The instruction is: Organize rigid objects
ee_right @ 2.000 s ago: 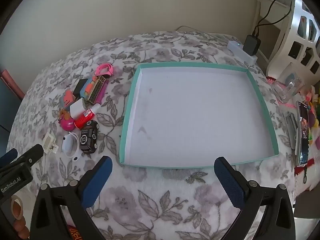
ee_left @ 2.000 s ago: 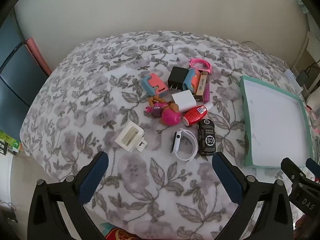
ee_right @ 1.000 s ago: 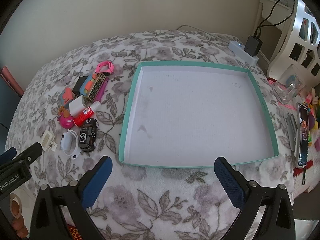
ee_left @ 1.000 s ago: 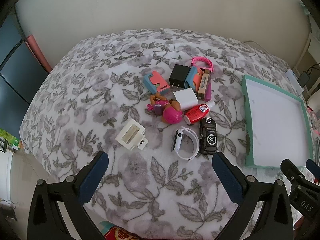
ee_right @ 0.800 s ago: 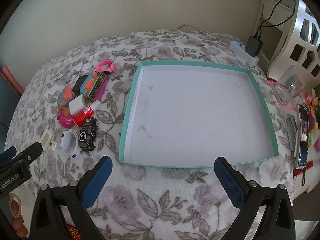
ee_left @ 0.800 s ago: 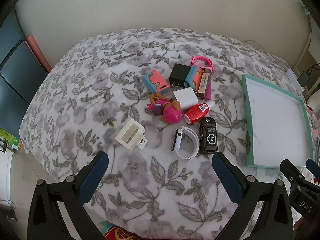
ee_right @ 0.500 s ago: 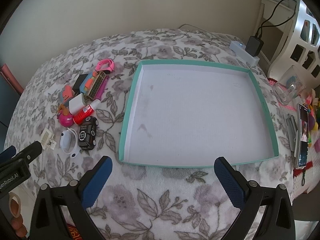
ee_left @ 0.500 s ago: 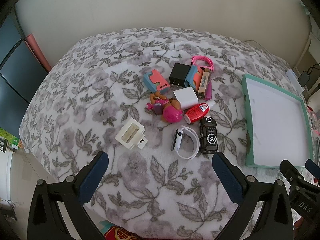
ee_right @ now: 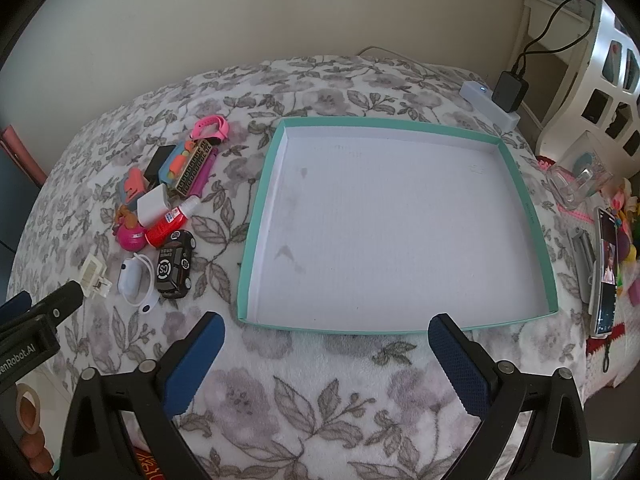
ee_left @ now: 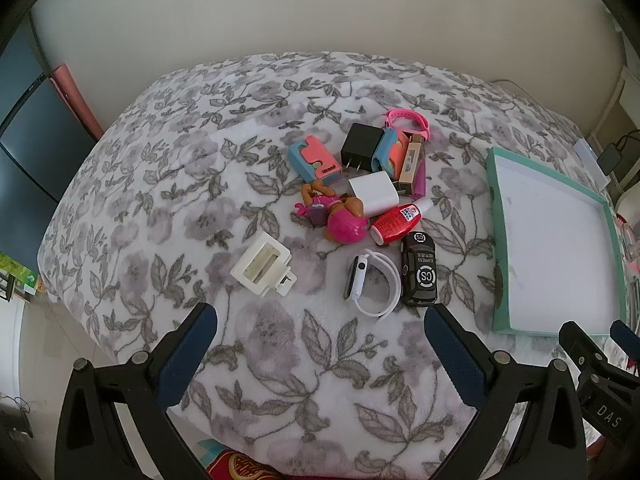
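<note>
- Hovering over a bed covered in a floral blanket (ee_left: 168,184), both grippers are up in the air with nothing in them.
- left gripper (ee_left: 320,344): fingers spread wide, holding nothing, pointed at the pile of small stuff.
- right gripper (ee_right: 326,354): fingers wide apart too, nothing held, sitting just in front of the near edge of the teal tray (ee_right: 400,122), which has only its white bottom showing.
- The pile sits left of the tray, apart from it: black toy car (ee_left: 418,269) closest to the tray, white smartwatch (ee_left: 374,283) right beside the car, red bottle (ee_left: 394,223) just behind them, touching a pink doll (ee_left: 340,220).
- white charger (ee_left: 374,193) and black charger (ee_left: 361,147) sit further back, with a pink wristband (ee_left: 408,123) at the far end.
- A white clip (ee_left: 262,264) lies on its own, left of the watch.
- Off to the right of the bed there's a phone (ee_right: 606,268) on its side.
</note>
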A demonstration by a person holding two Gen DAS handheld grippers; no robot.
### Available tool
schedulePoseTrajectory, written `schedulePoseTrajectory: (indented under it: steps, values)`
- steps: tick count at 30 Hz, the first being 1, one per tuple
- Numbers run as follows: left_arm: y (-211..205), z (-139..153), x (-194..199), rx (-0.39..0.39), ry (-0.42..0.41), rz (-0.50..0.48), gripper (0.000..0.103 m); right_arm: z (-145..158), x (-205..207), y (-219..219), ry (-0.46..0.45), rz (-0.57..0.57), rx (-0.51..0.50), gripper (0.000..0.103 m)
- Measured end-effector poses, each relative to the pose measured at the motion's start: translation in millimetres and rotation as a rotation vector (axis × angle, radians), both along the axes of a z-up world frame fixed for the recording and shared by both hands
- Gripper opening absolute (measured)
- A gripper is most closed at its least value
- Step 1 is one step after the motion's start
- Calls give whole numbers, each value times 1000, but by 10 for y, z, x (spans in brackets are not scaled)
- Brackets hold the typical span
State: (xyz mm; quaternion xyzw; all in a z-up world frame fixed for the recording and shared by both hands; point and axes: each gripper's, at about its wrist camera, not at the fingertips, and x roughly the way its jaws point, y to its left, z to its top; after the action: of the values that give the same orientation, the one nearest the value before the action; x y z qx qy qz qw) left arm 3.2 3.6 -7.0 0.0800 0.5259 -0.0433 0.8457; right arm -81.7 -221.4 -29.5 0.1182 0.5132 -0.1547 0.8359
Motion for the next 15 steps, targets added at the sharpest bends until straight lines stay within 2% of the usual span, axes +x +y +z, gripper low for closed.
schedulePoseTrajectory:
  steps: [15]
  values:
    - [11,-10,9,-9,8,4,103,-8,7,13,4,7,-5,103]
